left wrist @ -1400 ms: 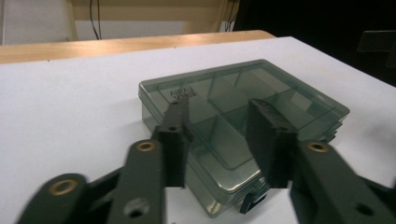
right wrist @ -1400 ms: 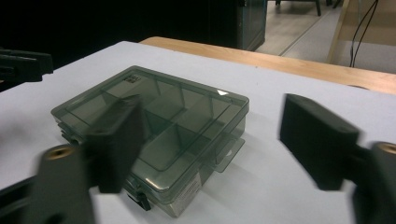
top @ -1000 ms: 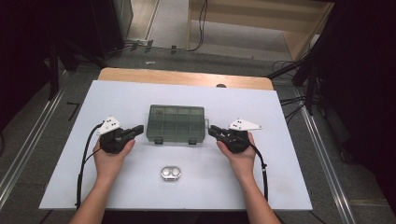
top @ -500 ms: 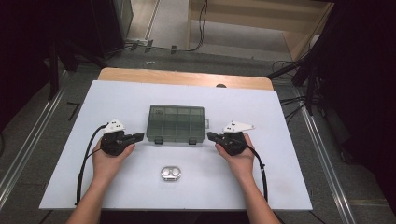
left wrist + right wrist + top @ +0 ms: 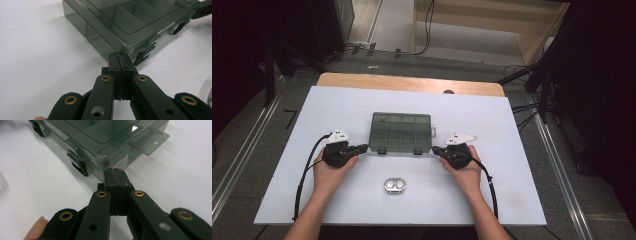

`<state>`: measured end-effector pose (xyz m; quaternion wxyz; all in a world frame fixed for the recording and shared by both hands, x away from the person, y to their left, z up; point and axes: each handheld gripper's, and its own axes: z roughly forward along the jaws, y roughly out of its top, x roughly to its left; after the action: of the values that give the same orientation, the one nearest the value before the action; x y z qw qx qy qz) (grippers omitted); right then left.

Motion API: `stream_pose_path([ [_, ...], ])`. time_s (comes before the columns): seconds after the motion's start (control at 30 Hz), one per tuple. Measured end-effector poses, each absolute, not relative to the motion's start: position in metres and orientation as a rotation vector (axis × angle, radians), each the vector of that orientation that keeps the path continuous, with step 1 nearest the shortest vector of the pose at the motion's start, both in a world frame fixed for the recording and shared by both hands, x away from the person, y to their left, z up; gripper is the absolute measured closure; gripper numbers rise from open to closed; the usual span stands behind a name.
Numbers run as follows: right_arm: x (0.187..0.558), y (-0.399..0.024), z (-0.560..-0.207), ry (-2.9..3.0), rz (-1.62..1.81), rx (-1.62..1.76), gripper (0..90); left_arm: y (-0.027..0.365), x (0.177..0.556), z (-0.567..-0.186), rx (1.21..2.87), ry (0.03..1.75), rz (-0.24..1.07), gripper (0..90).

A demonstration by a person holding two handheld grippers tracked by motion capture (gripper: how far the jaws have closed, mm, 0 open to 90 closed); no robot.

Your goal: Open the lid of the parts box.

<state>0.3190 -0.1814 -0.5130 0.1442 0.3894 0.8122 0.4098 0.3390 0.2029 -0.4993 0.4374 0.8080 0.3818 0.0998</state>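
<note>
Setting: a white table top (image 5: 512, 130) seen from above, with a person's forearms coming in from its near edge.
Compartment box: a smoke-grey, see-through plastic organiser box (image 5: 401, 132) lies flat near the middle of the surface, lid down, its two dark latches (image 5: 382, 149) facing the person.
Left gripper: the left gripper (image 5: 363, 147) is held low at the box's near left corner, jaws clenched together with nothing between them. In the left gripper view its tip (image 5: 120, 58) sits right at the box's corner (image 5: 125, 46); whether it touches is unclear.
Right gripper: the right gripper (image 5: 436, 149) mirrors it at the near right corner, jaws likewise pressed tight on nothing. In the right gripper view its tip (image 5: 115, 175) is just in front of the box wall (image 5: 110, 161).
Small item: a shiny oval metal piece (image 5: 394, 185) lies between the hands, closer to the near edge, well apart from the box.
</note>
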Motion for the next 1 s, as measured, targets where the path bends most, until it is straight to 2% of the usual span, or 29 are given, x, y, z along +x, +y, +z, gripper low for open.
stream_pose_path([
  [1.0, 0.3147, -0.1817, -0.5067, 2.330, 1.239, 1.095, 87.9, 0.2026, 0.3393, -0.4943, 2.035, 0.929, 0.243, 88.6],
])
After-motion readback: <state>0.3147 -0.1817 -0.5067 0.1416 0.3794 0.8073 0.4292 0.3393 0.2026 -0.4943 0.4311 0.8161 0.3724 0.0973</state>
